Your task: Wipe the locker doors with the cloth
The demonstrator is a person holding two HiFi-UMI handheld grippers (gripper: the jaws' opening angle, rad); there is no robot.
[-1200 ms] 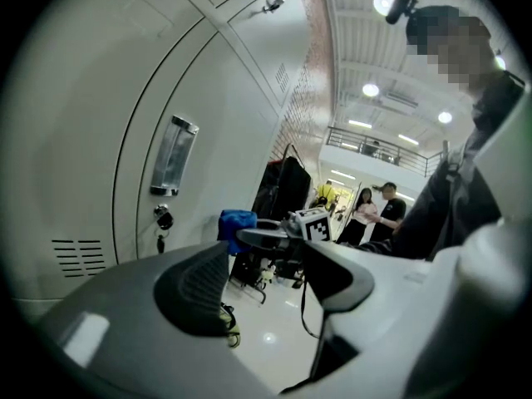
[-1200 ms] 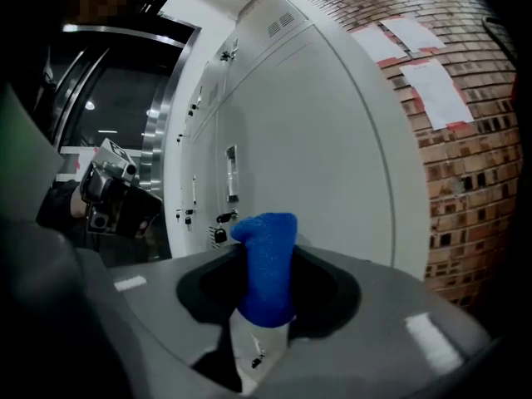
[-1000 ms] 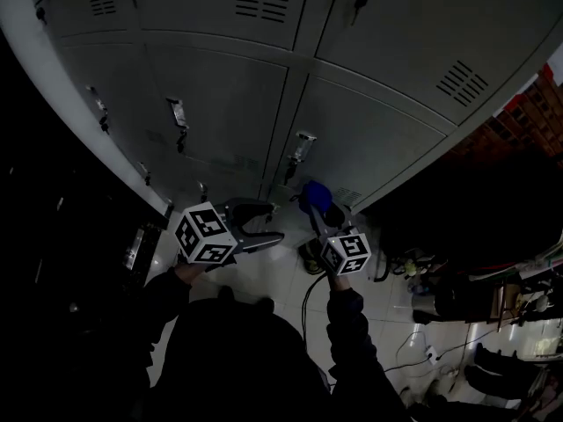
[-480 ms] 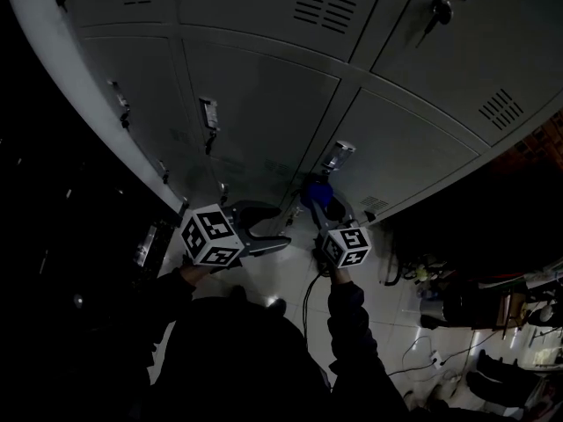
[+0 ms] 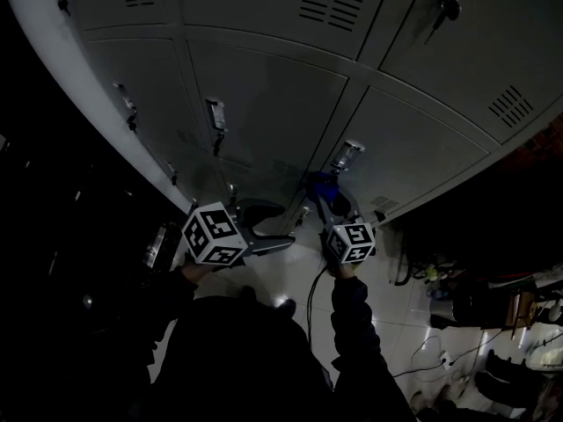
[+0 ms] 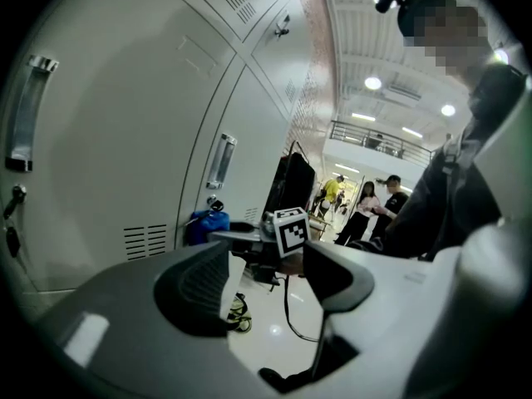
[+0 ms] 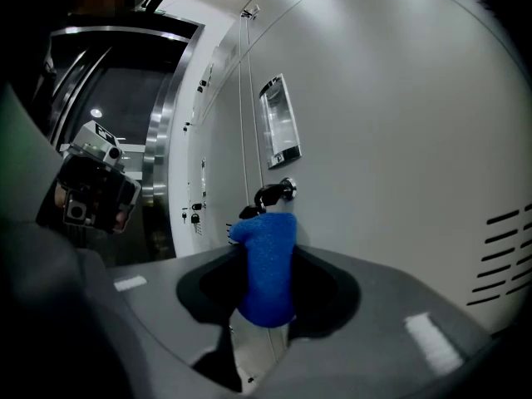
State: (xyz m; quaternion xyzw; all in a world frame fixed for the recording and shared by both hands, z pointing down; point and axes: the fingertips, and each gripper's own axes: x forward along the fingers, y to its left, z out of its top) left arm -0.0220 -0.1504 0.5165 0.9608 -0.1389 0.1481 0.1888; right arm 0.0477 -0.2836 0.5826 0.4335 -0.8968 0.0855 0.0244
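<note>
R gripper (image 7: pixel 266 285) has its jaws pinched onto a blue cloth (image 7: pixel 266 264). The cloth stands up btwn the two dark pads as a folded wad, top end poking past the tips. It sits right by a grey locker door (image 7: pixel 399 123), just below the key (image 7: pixel 273 194) hanging in that door's lock. I can't tell whether it's actually touching the metal. A recessed chrome handle (image 7: pixel 279 130) is above the key, and vent slots (image 7: pixel 505 256) are off to the right.

In the head view the same cloth (image 5: pixel 322 183) shows as a blue spot at the tip of the R gripper (image 5: pixel 324 192), low on the bank of locker doors (image 5: pixel 264 95) and next to a handle (image 5: pixel 348 156).

L gripper (image 6: pixel 270 277) is spread wide w/ nothing btwn the jaws, only pale floor (image 6: pixel 266 327) beyond. It's held apart from the lockers (in the head view it's at (image 5: pixel 283 227), just left of the R one). Its view also catches the cloth (image 6: pixel 206 225) by the door, and some people (image 6: pixel 366 210) far back in a lit hall.

Writing: each marker cube (image 5: pixel 214 234) carries only black-and-white square patterns, no words. A faint label-like patch (image 5: pixel 283 167) on a door is too dim to read.
</note>
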